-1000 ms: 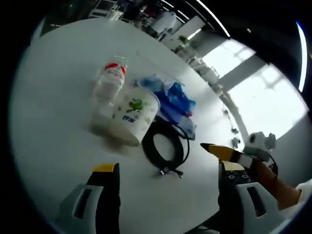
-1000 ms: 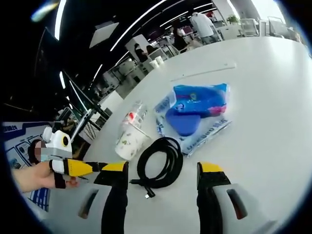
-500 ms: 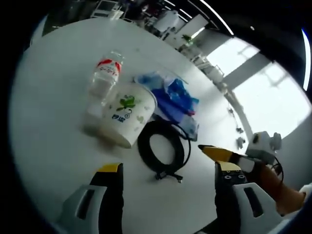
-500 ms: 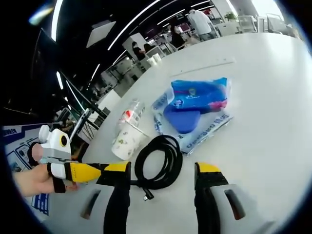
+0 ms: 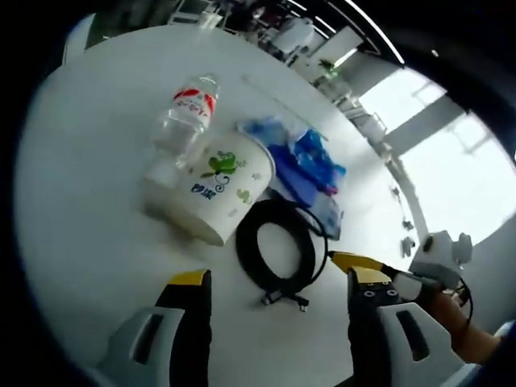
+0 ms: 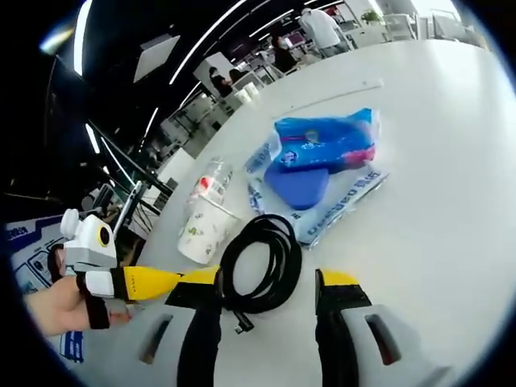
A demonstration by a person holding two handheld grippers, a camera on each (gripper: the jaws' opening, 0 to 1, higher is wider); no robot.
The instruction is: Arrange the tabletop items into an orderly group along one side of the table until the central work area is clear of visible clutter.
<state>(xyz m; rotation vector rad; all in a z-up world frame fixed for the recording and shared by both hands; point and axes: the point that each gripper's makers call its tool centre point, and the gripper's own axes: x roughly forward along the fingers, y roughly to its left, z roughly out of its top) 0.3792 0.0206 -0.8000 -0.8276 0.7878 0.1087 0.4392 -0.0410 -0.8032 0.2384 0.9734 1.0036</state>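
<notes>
Both the left hand-held gripper [image 5: 270, 284] and right hand-held gripper [image 6: 270, 284] stood open, empty, just short of the coiled cable [image 6: 258, 262]. Cup [image 5: 211, 187], bottle [image 5: 181, 121] and blue packet [image 6: 322, 165] lay beyond the cable on the bench [image 6: 451, 201]. Judged step: approach; next, closing on the cable.

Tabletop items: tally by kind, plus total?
Clear plastic bottle with red label: 1
White paper cup with green print, lying on its side: 1
Black coiled cable: 1
Blue plastic package: 1
Total: 4, all on the white table.
</notes>
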